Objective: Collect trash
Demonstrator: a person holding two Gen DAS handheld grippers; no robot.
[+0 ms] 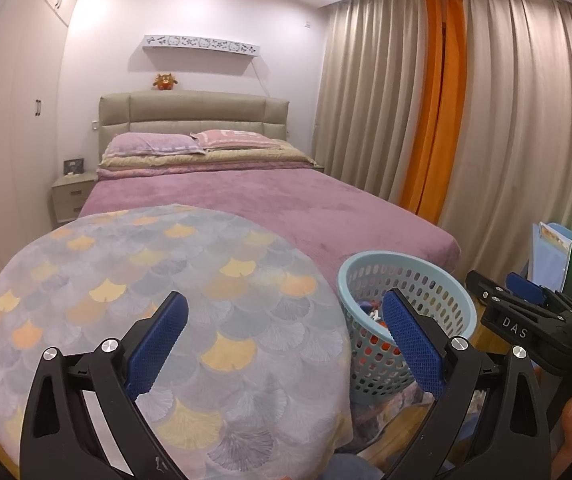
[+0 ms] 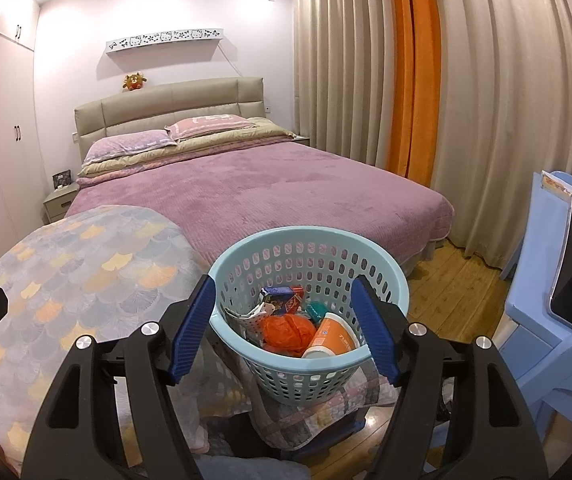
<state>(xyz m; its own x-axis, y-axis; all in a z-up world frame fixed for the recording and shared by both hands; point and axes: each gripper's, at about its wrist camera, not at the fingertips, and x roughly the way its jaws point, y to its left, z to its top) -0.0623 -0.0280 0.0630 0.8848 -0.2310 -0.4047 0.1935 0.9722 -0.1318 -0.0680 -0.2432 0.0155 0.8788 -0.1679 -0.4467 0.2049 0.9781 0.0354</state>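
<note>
A light blue perforated basket [image 2: 309, 364] stands on a patchwork-covered stool beside the bed. It holds trash: an orange crumpled bag [image 2: 287, 330], an orange-and-white cup [image 2: 331, 338], a blue and red carton [image 2: 280, 298] and a white wrapper. My right gripper [image 2: 284, 320] is open and empty, with its blue pads either side of the basket in view, short of it. My left gripper [image 1: 284, 336] is open and empty over a round table with a scale-patterned cloth [image 1: 158, 312]. The basket [image 1: 409, 316] shows at its right. The right gripper [image 1: 525, 312] also shows there.
A bed with a purple cover [image 2: 270, 196] fills the middle. Beige and orange curtains [image 2: 417, 80] hang on the right. A blue plastic chair [image 2: 545, 340] with a dark tablet stands at the right. A nightstand [image 1: 72, 196] and white wardrobes are at the left. The floor is wood.
</note>
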